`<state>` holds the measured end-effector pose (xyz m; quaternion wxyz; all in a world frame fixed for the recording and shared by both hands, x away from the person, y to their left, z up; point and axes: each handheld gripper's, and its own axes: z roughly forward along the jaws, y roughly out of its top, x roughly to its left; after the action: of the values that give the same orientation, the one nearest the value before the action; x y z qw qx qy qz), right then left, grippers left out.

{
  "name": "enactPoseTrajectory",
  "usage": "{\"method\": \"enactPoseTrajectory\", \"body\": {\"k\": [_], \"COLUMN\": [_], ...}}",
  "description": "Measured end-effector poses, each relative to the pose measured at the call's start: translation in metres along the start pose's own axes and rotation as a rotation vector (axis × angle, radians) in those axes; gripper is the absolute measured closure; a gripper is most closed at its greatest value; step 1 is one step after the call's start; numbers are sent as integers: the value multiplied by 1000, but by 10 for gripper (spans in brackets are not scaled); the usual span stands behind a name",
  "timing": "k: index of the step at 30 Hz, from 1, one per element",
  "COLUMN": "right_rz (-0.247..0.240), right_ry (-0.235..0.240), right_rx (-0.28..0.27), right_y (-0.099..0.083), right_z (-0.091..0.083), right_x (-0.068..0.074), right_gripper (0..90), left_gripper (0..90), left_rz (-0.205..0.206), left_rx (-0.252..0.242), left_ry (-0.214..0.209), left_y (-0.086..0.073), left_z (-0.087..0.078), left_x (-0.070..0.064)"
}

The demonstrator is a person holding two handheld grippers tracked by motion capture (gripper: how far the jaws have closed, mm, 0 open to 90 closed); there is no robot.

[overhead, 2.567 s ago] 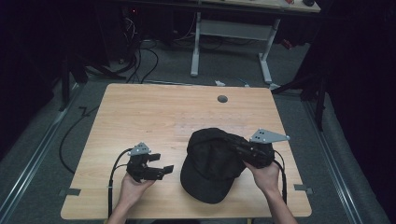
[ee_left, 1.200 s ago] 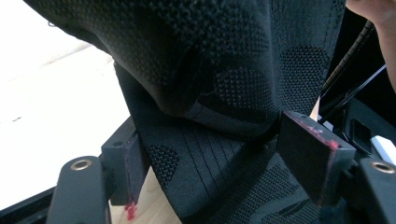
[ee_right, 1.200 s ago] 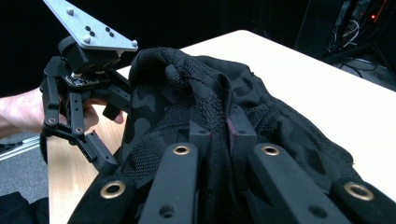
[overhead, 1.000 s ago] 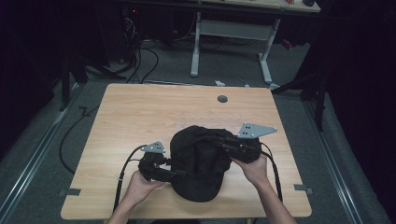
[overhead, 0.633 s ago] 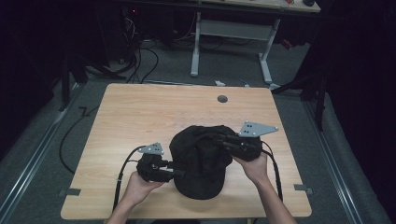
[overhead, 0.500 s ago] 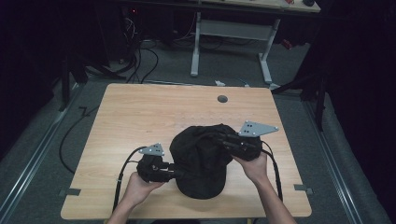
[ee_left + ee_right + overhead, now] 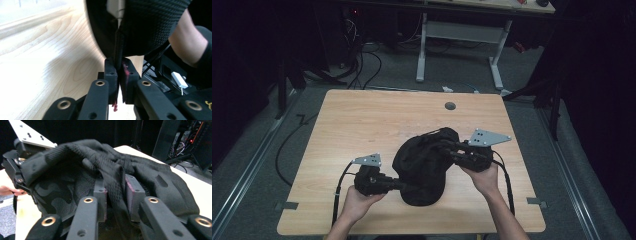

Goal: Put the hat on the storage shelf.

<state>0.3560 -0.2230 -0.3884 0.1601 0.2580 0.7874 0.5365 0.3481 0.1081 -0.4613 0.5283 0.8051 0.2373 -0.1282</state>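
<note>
A black cap (image 7: 422, 165) of mesh and camouflage-patterned fabric lies crumpled on the wooden table (image 7: 362, 125), held between both grippers. My left gripper (image 7: 404, 185) is shut on the cap's brim edge (image 7: 119, 47) at the lower left. My right gripper (image 7: 446, 146) is shut on a fold of the crown fabric (image 7: 116, 187) at the upper right, lifting it slightly. In the right gripper view the left gripper's grey plate (image 7: 30, 137) sits beyond the cap.
A small dark round grommet (image 7: 450, 106) is set into the table near its far edge. Behind the table stands a white desk frame (image 7: 462, 40) with cables on the floor. Bare tabletop lies to the left and at the back.
The left gripper moved right from the open table and took hold of the brim. The right gripper pulled the cap's crown up and left, bunching the cap.
</note>
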Motion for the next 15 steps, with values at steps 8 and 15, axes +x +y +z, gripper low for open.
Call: {"method": "enactPoseTrajectory", "body": {"k": [8, 15], "right_rz": [39, 25], "right_ry": [-2, -51], "right_rx": [-28, -33], "right_y": [0, 1], "right_z": [-5, -7], "right_x": [-4, -1], "right_gripper": [601, 444], "left_gripper": [866, 867], "left_rz": [28, 39], "left_rx": [-58, -70], "left_ry": [19, 31], "left_y": [2, 4], "left_z": [-9, -11], "left_x": [-6, -9]}}
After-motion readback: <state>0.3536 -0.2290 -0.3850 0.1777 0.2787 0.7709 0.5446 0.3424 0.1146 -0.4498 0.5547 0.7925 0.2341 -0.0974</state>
